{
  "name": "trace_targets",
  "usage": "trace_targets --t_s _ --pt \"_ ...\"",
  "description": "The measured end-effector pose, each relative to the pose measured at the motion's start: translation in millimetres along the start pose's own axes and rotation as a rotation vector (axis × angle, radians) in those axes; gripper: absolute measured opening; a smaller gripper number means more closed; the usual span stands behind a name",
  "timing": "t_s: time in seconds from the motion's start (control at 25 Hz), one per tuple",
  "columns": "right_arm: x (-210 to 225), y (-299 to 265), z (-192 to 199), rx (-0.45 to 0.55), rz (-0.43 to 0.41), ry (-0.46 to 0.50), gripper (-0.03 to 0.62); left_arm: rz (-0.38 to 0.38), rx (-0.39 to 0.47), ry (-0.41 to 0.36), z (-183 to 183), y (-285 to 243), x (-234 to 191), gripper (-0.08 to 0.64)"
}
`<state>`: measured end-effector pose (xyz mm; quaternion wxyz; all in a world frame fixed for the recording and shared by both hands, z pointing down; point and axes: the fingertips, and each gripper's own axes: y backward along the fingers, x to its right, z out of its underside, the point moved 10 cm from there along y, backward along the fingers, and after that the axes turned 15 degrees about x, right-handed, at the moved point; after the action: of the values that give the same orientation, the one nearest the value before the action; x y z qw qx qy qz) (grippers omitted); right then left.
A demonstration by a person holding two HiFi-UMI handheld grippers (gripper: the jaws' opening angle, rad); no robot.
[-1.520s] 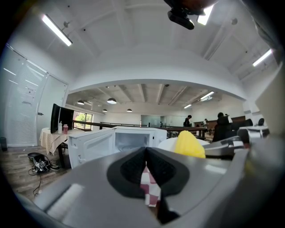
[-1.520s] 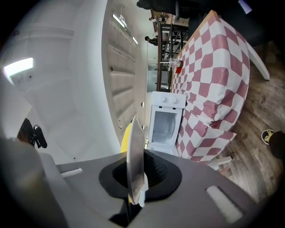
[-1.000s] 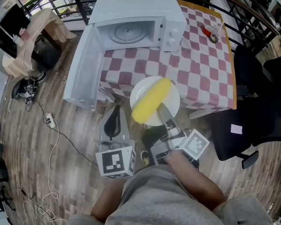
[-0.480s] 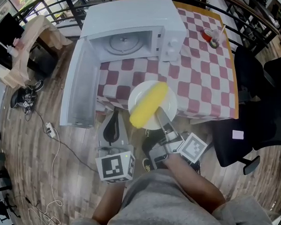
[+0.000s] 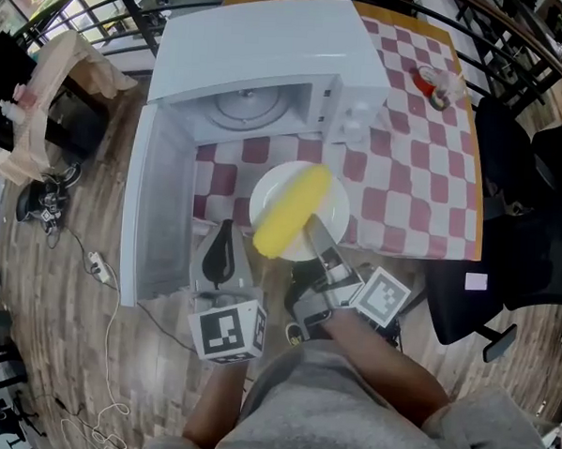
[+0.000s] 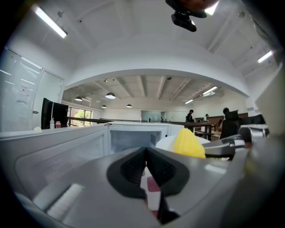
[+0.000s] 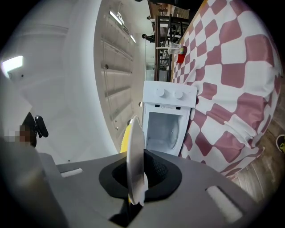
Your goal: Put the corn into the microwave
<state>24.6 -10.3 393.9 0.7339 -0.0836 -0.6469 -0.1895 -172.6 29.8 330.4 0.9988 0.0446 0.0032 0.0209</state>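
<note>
Both closed: right gripper [image 7: 137, 178] pinches the plate [image 7: 135, 142], left gripper [image 6: 145, 165] nothing.

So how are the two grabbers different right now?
The right gripper is shut on the rim of the white plate, carrying the corn; the left gripper is shut on nothing. The right gripper is rolled onto its side; the left gripper is upright. Both point toward the open microwave.

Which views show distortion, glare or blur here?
Head view: fisheye bows the table edges, microwave top washed out. Left gripper view: dark vignette, ceiling strip lights glare, corn sharp. Right gripper view: image rolled sideways, plate edge soft up close.
</note>
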Motion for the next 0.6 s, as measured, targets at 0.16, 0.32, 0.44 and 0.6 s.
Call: trace_targets --t_s 0.16,0.32,0.44,0.6 --pt "3 -28 -5 -0.011 -0.002 0.004 0.006 -0.005 -0.008 -0.007 0 -28 -3 0.009" --pt "10 -55 -14 -0.022 -0.005 0.013 0.006 -0.014 -0.016 -0.023 4 -54 -6 0.009" --pt "15 -70 -21 -0.029 0.003 0.006 0.006 -0.019 -0.028 -0.031 7 -71 -7 0.009" --pt "22 -90 -29 -0.045 0.004 0.009 0.006 -0.022 -0.038 -0.042 10 -93 -7 0.009"
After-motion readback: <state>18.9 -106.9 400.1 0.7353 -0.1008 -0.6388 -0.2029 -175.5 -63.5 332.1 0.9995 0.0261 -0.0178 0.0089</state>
